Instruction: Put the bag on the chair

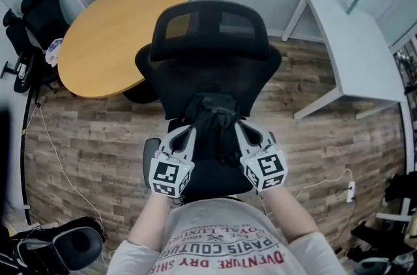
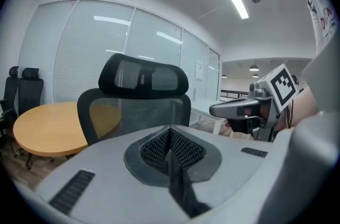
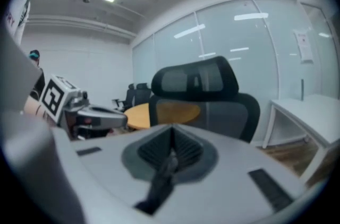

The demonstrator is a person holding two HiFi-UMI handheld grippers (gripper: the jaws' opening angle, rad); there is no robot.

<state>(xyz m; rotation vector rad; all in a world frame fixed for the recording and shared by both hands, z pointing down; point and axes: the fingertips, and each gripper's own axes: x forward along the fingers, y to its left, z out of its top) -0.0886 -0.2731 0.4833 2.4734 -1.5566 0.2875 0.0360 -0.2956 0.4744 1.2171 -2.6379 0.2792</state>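
Observation:
A black mesh office chair (image 1: 208,39) with a headrest stands right in front of me, its seat below my hands. A black bag (image 1: 212,118) hangs over the seat between both grippers. My left gripper (image 1: 191,131) is shut on a black strap (image 2: 180,186) of the bag, pinched between its pads (image 2: 171,135). My right gripper (image 1: 238,130) is shut on another black strap (image 3: 158,186), which runs out of its closed pads (image 3: 172,139). The chair's back (image 2: 138,106) and headrest (image 3: 195,79) fill both gripper views. Most of the bag's body is hidden by the grippers.
A round wooden table (image 1: 111,32) stands behind the chair at the left, with black chairs (image 1: 32,26) beyond it. A white desk (image 1: 355,45) stands at the right. A cable and power strip (image 1: 350,189) lie on the wood floor; dark gear (image 1: 65,244) sits at bottom left.

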